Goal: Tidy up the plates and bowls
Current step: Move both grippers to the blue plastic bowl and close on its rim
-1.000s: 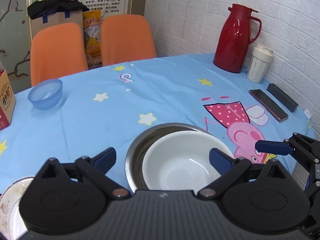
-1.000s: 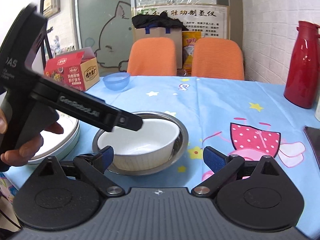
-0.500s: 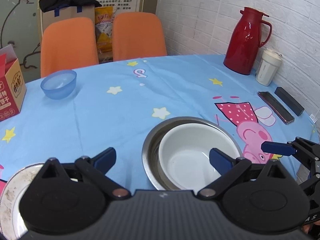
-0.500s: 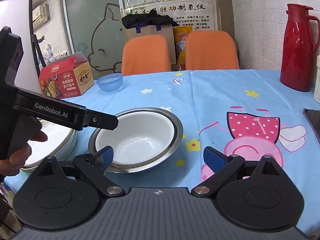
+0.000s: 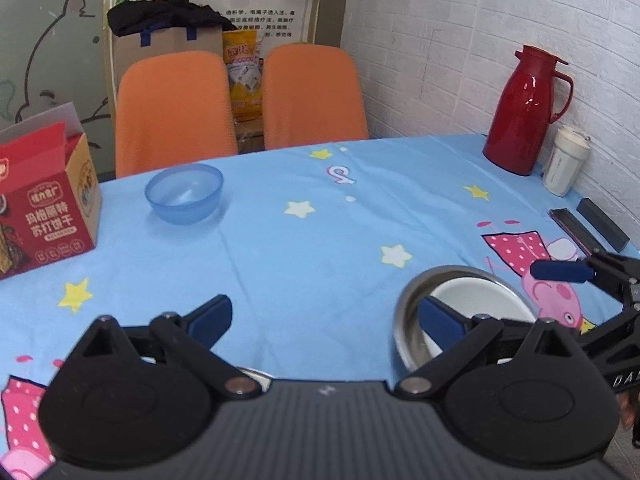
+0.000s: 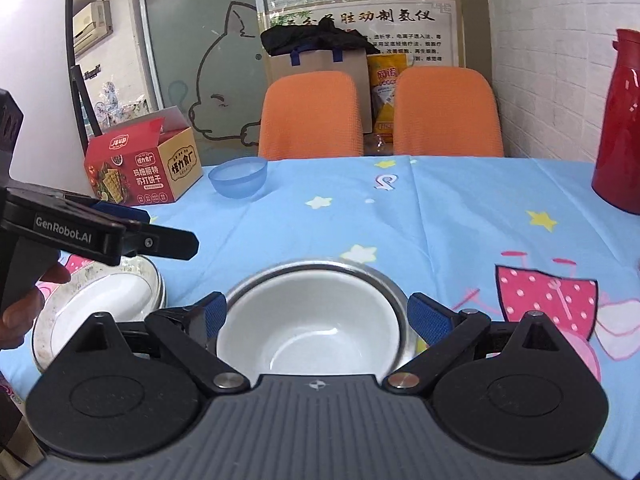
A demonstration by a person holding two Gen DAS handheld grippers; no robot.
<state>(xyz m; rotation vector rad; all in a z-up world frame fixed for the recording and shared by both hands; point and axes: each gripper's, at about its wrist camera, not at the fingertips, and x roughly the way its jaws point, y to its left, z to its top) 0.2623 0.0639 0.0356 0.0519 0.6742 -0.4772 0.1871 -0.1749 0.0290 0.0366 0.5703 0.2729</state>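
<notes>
A white bowl [image 6: 308,336] sits nested in a steel bowl [image 6: 372,276] on the blue tablecloth; both show in the left wrist view, the white one [image 5: 480,296] inside the steel one [image 5: 408,312]. My right gripper [image 6: 316,316] is open and empty, its fingers either side of the white bowl's near rim. My left gripper [image 5: 324,318] is open and empty over bare cloth, left of the nested bowls. A blue plastic bowl [image 5: 184,192] stands far left, also in the right wrist view [image 6: 239,178]. A white plate with a speckled rim [image 6: 96,304] lies under the left gripper.
A red cracker box [image 5: 44,208] stands at the left. A red thermos [image 5: 524,112], a white cup [image 5: 566,166], a phone [image 5: 572,228] and a black bar [image 5: 604,224] line the right wall side. Two orange chairs [image 5: 172,108] stand behind the table.
My left gripper has swung left, away from the nested bowls, toward the blue bowl. My right gripper has moved in over the white bowl, its fingers now straddling the near rim.
</notes>
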